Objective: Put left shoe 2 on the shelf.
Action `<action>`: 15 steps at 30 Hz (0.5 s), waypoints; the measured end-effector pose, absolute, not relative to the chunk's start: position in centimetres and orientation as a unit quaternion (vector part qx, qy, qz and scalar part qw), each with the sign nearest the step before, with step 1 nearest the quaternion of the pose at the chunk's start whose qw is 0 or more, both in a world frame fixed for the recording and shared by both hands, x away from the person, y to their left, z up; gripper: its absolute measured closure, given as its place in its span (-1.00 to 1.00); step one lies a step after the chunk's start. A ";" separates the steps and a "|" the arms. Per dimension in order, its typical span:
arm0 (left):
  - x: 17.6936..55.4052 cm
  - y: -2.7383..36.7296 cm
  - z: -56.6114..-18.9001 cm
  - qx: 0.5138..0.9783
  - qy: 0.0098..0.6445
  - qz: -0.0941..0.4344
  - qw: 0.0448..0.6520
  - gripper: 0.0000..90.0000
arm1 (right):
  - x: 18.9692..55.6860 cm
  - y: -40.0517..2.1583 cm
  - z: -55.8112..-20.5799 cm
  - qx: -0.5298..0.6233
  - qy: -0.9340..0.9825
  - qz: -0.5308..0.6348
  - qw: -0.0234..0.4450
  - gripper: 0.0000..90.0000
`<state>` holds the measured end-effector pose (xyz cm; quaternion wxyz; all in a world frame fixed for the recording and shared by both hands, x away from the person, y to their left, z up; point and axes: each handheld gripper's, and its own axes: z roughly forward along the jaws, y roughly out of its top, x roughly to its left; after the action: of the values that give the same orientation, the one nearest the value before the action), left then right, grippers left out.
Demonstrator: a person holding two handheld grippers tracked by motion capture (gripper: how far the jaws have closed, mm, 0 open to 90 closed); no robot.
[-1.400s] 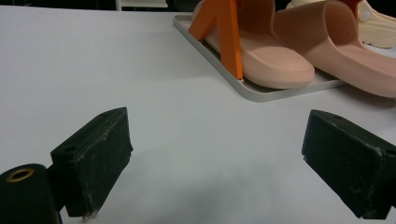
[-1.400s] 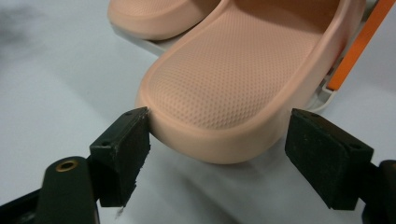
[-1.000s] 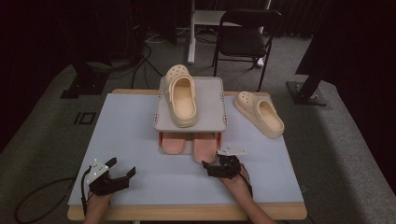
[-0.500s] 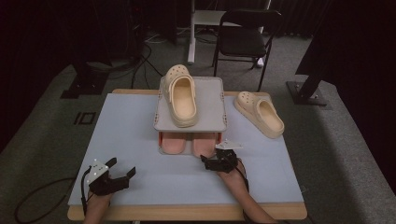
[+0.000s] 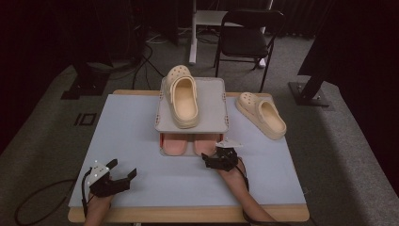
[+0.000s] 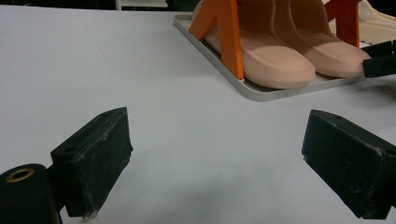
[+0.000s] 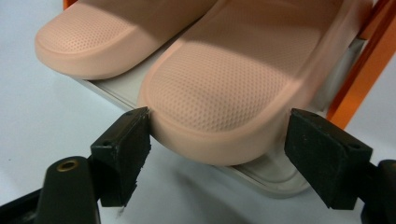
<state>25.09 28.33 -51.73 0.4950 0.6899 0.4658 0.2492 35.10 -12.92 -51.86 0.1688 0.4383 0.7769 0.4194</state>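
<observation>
A two-level rack has a grey top shelf [image 5: 211, 103] carrying a cream clog [image 5: 181, 96]. A second cream clog [image 5: 261, 114] lies on the table to the right. Two pink slippers [image 5: 175, 143] [image 5: 204, 143] sit on the lower tray [image 7: 275, 175]. My right gripper [image 5: 214, 154] [image 7: 219, 126] is open, its jaws straddling the end of the right pink slipper [image 7: 219, 70]. One pad touches its edge and the other stands just clear. My left gripper [image 5: 123, 168] [image 6: 215, 135] rests open and holds nothing at the near left of the table.
The pale blue table [image 5: 141, 122] has free room at left and in front of the rack. Orange rack posts [image 6: 229, 32] [image 7: 369, 60] stand beside the slippers. A black chair [image 5: 244, 37] and equipment stands are on the floor beyond the table.
My right gripper has edged forward to the rack, bringing its jaws around the slipper's end. The left gripper has not moved.
</observation>
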 end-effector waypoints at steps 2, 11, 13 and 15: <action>25.1 28.3 -51.7 0.690 0.465 0.249 0.496 -0.82 | 35.0 -13.1 -51.7 0.438 0.771 0.431 0.167 -0.50; 25.1 28.3 -51.7 0.691 0.464 0.249 0.496 -0.82 | 34.1 -13.8 -50.6 0.413 0.777 0.454 0.140 -0.65; 25.1 28.3 -51.7 0.690 0.464 0.248 0.496 -0.82 | 33.8 -13.9 -50.4 0.405 0.783 0.453 0.135 -0.66; 25.0 28.3 -51.7 0.690 0.464 0.249 0.496 -0.82 | 33.5 -14.0 -50.3 0.403 0.785 0.452 0.132 -0.68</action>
<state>25.05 28.28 -51.71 0.4958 0.6904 0.4643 0.2489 33.53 -14.02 -50.33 0.1322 0.4025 0.7850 0.4520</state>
